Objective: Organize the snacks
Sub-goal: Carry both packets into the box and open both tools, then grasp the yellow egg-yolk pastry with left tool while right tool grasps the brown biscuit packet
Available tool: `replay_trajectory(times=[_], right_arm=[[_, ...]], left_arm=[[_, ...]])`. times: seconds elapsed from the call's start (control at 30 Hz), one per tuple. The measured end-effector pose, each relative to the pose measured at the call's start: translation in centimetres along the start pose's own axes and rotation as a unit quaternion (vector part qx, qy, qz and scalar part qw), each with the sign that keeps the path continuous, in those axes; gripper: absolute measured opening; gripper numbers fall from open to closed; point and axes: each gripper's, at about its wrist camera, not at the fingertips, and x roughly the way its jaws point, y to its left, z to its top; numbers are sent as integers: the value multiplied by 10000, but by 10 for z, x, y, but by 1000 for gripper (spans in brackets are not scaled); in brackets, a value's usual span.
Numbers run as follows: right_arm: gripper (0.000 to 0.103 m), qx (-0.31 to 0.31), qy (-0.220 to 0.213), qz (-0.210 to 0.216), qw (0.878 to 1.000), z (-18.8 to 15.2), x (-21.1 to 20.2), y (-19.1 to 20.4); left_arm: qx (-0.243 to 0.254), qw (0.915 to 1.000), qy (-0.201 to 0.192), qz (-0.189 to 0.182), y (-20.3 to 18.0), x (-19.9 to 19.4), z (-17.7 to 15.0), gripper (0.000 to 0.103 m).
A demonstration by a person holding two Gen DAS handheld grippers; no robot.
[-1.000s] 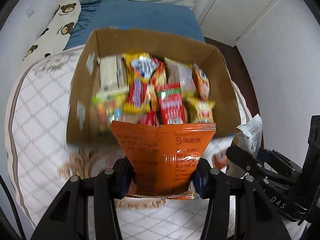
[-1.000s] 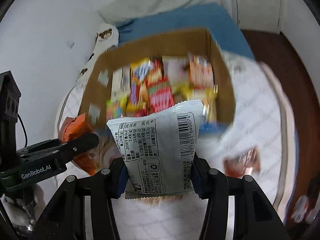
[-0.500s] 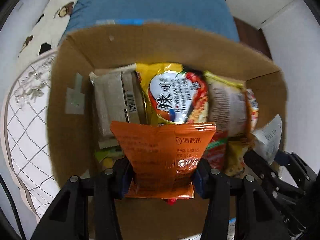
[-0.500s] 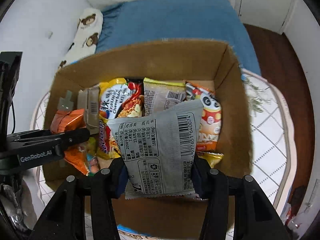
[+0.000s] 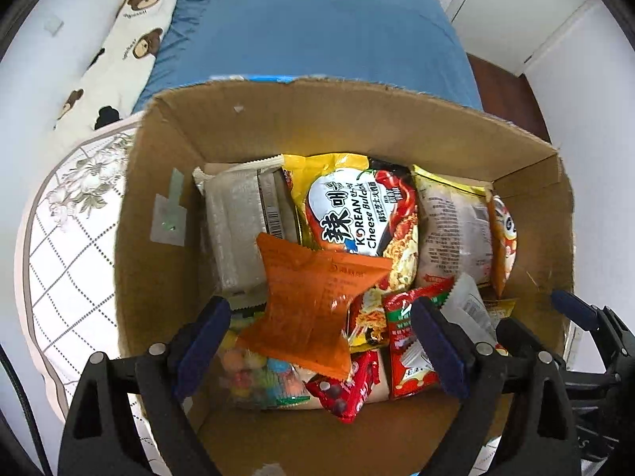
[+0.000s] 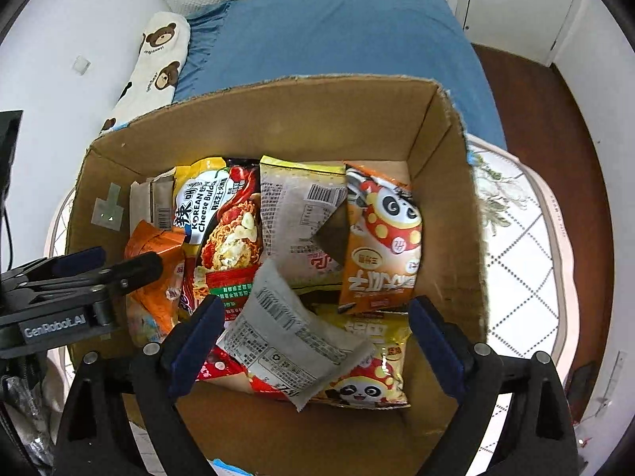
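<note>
Snacks: packets piled in the cardboard box (image 5: pixel 166 214), which sits on a bed with a quilted cover (image 5: pixel 67 238) and a blue sheet (image 5: pixel 317 31).
Orange packet (image 5: pixel 309 301): lies loose and tilted on top of the pile at the near left of the box, over a bag of coloured sweets (image 5: pixel 258 373) and beside a red packet (image 5: pixel 412 341).
Grey packet (image 6: pixel 285 333): lies loose on the pile at the near middle, partly over a yellow panda packet (image 6: pixel 369 369).
Other contents: a Korean cheese noodle pack (image 5: pixel 357 214), a silver-grey pack (image 5: pixel 238 226) and an orange panda pack (image 6: pixel 381 246) stand toward the back.
Progress: both packets look delivered; the box is well filled. No stray snacks show on the bed within these views, so what is left cannot be judged beyond pulling both tools clear.
Left claw (image 5: pixel 321 345): jaws have just been opening and stand wide; the orange packet lies between them, no pad pressing it.
Right claw (image 6: pixel 313 345): jaws likewise just opened wide; the grey packet lies between them, unheld.
</note>
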Motion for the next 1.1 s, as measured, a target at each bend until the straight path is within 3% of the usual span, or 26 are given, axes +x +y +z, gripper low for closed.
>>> replay_trajectory(times=[0.43, 1.1], right_arm=[[96, -211, -608, -226, 9977, -57, -53, 3], [96, -402, -1804, -211, 9825, -141, -176, 19]], left_arm=[[5, 9957, -902, 233, -10, -58, -71, 93], [68, 9763, -2142, 311, -23, -164, -162, 93]])
